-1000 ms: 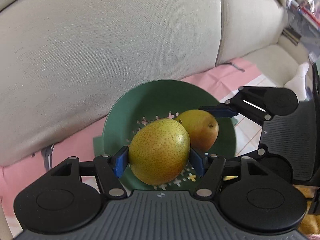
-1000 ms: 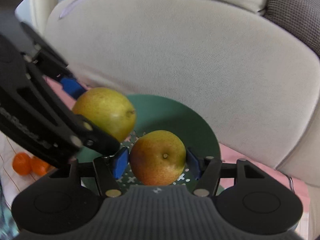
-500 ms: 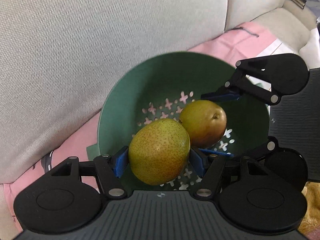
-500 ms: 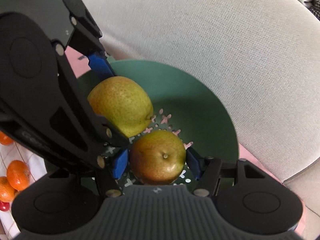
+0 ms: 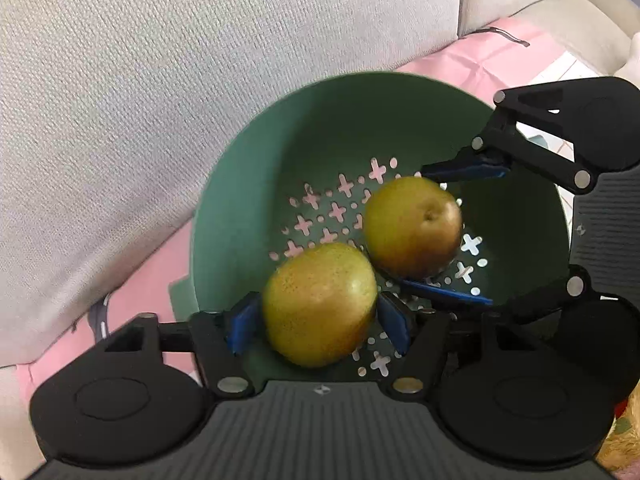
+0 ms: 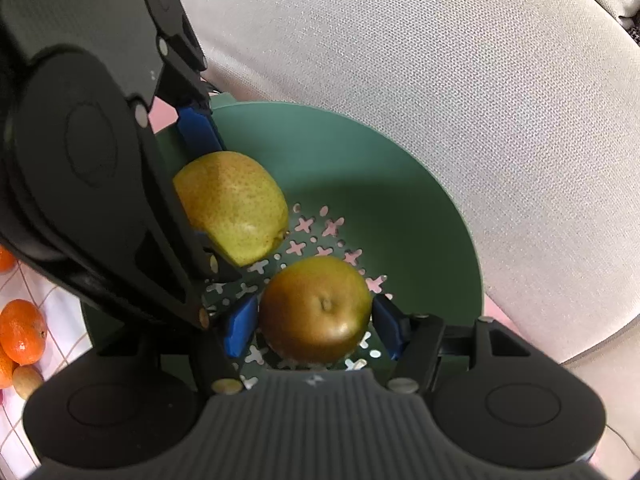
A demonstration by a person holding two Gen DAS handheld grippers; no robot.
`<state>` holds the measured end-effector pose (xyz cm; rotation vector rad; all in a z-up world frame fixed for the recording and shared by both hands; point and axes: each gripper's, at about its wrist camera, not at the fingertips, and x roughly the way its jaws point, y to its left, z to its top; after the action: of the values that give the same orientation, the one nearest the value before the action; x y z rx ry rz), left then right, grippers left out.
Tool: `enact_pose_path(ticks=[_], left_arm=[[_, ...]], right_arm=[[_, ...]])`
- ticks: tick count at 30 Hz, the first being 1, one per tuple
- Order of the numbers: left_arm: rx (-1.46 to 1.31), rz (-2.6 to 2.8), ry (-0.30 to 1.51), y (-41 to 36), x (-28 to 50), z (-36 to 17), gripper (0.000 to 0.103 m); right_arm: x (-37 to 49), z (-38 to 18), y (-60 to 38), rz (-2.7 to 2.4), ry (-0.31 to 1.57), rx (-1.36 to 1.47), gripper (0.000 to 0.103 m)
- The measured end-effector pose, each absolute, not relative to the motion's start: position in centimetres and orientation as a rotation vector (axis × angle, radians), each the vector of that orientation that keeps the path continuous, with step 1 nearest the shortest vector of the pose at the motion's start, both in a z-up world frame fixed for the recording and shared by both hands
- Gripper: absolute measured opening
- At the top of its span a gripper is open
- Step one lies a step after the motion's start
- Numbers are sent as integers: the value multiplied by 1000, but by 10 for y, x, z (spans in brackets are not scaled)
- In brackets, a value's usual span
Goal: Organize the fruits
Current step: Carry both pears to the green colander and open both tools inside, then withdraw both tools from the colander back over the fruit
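Observation:
A green colander bowl (image 5: 248,200) with cross-shaped holes sits on a pink cloth against a sofa. In the left wrist view my left gripper (image 5: 320,324) is shut on a yellow-green speckled pear (image 5: 320,304), blue pads on both sides, low inside the bowl. My right gripper (image 6: 314,328) is shut on a browner pear (image 6: 316,308), also low over the holed bottom. The two pears sit close together, and each view shows the other one: the browner pear (image 5: 412,226) and the yellow-green pear (image 6: 232,204). Whether either pear rests on the bottom I cannot tell.
The beige sofa back (image 5: 160,80) rises right behind the bowl. The pink cloth (image 5: 480,56) runs along the seat. At the left edge of the right wrist view, oranges (image 6: 22,330) and a small yellowish fruit (image 6: 26,380) lie on a checked cloth.
Both grippers have sunk into the colander with their pears and tipped further downward. The bowl now fills more of each view. Both grips look the same.

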<state>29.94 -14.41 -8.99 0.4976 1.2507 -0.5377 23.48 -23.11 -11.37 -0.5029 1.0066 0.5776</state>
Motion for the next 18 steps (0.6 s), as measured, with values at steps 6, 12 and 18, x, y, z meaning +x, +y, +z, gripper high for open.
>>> enact_pose_path(ticks=[6,12,18], left_arm=[[440,-517,1237,-138,298,-78,77],[395,-508,1186,-129,286,-55,77],[370,-487,1105,-116,261,-20,77]], right_arm=[[234,-110,-233,555,1021,-459,67],[227,-97,-231,524,991,-451,78],[211,-75,-229,519,945,-458,83]])
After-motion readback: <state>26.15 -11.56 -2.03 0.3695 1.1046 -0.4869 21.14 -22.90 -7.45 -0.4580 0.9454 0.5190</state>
